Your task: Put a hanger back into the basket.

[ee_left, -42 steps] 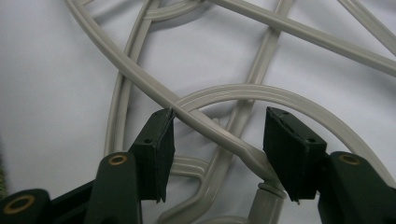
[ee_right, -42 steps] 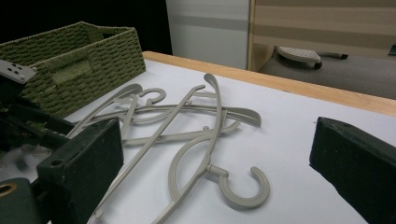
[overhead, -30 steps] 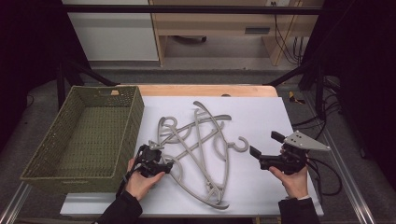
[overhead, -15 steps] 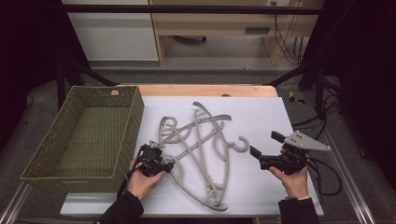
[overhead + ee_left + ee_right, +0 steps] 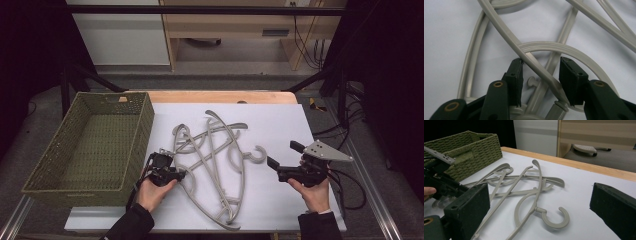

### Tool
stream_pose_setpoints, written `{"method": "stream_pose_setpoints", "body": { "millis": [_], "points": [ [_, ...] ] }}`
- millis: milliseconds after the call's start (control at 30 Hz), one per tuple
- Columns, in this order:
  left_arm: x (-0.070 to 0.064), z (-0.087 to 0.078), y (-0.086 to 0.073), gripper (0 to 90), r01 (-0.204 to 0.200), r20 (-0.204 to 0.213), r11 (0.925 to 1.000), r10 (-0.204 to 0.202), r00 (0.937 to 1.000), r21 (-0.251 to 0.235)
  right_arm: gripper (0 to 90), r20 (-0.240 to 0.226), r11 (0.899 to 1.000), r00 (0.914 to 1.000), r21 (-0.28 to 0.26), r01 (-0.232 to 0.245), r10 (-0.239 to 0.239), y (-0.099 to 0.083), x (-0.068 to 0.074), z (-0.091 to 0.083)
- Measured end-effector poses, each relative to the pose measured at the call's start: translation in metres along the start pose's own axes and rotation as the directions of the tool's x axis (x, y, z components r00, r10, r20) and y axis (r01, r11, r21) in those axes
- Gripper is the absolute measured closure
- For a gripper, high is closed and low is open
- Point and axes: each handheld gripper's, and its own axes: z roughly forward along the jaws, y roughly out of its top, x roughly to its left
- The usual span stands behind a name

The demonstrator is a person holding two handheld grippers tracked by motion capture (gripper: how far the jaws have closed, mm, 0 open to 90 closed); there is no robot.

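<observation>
Hangers (image 5: 215, 160) barely shifted, left gripper (image 5: 540, 80) open astride one bar, right gripper (image 5: 280, 159) open.

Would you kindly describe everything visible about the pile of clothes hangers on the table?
The clothes hangers are pale grey, apparently plastic, with curved arms, crossbars and open hooks. Several lie flat and tangled, crossing one another on the white table cover, right of the green woven basket. One hook points toward the right hand-held gripper, which is open and apart. The left hand-held gripper stands open astride one hanger arm at the pile's left edge.
</observation>
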Motion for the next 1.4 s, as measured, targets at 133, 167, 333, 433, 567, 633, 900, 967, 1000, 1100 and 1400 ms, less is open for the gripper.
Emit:
{"method": "stream_pose_setpoints", "body": {
  "millis": [133,167,333,433,567,633,900,967,1000,1100,1400],
  "points": [
    [0.0,0.0,0.002,56.8,0.002,-0.011,1.0,-0.002,0.9999,-0.006,3.3,0.001,1.0,1.0,0.0,0.0,0.0,0.0,0.0,0.0],
    [0.0,0.0,0.002,57.6,-0.002,-0.02,1.0,0.002,0.9998,-0.005,3.2,0.001,1.0,1.0,0.0,0.0,0.0,0.0,0.0,0.0],
    [0.001,0.0,0.004,59.2,0.009,-0.014,0.9999,-0.009,0.9999,-0.011,3.3,-0.001,1.0,1.0,0.0,0.0,0.0,0.0,0.0,0.0],
    [0.001,-0.003,0.005,61.3,0.005,-0.018,0.9997,-0.005,0.9998,-0.024,3.3,-0.001,1.0,1.0,-0.001,0.0,0.0,0.0,0.0,0.0],
    [0.001,-0.008,0.005,67.4,0.004,0.007,0.9992,-0.004,1.0,-0.04,3.3,-0.001,1.0,1.0,-0.003,0.0,0.0,0.0,0.0,-0.001],
    [-0.002,-0.008,0.005,70.1,-0.014,0.006,0.9991,0.014,0.9999,-0.039,3.3,-0.001,1.0,1.0,-0.003,-0.002,0.002,0.0,0.0,0.0],
    [-0.008,-0.008,0.005,77.0,-0.034,0.037,0.9991,0.035,0.9987,-0.025,3.4,-0.002,1.0,1.0,-0.004,-0.001,0.001,0.0,0.0,-0.001],
    [-0.01,-0.007,0.004,77.9,-0.041,0.045,0.9989,0.042,0.9981,-0.02,3.5,-0.003,1.0,1.0,-0.002,-0.002,0.002,0.0,0.0,-0.001],
    [-0.011,-0.007,0.004,78.8,-0.049,0.047,0.9986,0.05,0.9976,-0.019,3.5,-0.002,1.0,1.0,-0.002,0.0,0.0,0.0,0.0,0.0],
    [-0.017,-0.008,0.004,82.2,-0.087,0.038,0.9959,0.088,0.9954,-0.026,3.5,-0.003,1.0,1.0,0.001,0.001,-0.001,0.0,0.0,0.0],
    [-0.024,0.001,0.002,82.0,-0.138,0.037,0.9904,0.137,0.9899,0.016,3.5,-0.003,1.0,1.0,-0.001,0.0,0.0,0.0,0.0,0.0]
  ]
}}
